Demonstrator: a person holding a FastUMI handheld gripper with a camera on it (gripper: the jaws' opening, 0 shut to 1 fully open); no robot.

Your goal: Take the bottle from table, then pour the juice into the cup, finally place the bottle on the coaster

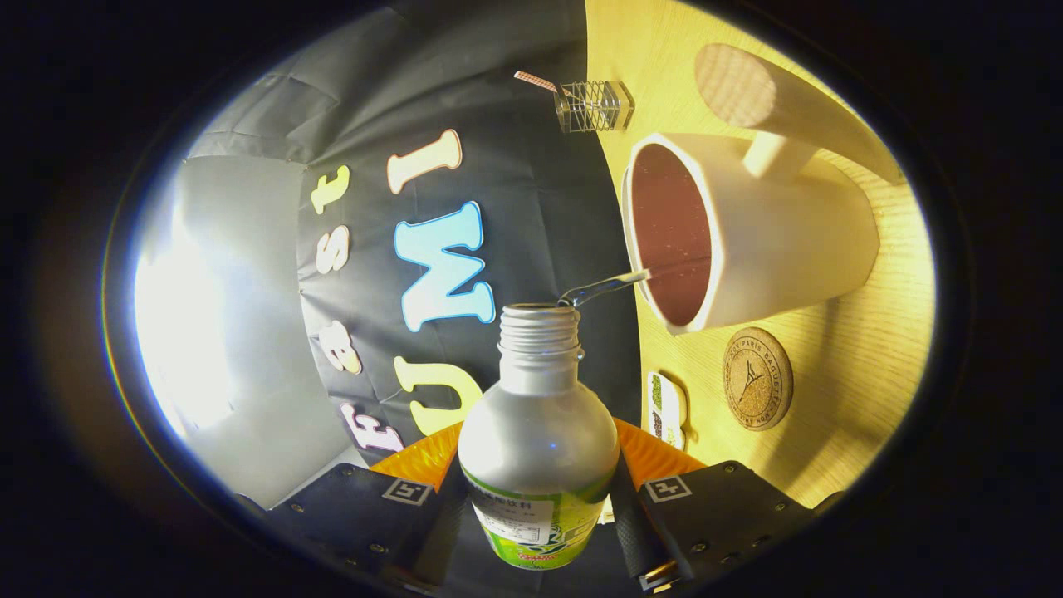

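My gripper (538,507) is shut on a silver metal bottle (538,432) with a green and white label, held between both fingers and tipped over toward the table. From its open threaded mouth (540,317) a thin clear stream (604,286) runs into the white cup (772,241) beyond the fingers. The cup has a wooden handle (781,100) and holds dark reddish liquid (671,232). A round cork coaster (757,378) lies on the wooden table (864,374) right beside the cup's base.
A small wire holder (594,106) with a checked strip sticks up at the table's far edge by the black cloth wall. A small white and green packet (664,409) lies on the table near the bottle. A bright light panel (208,332) glares beyond the cloth.
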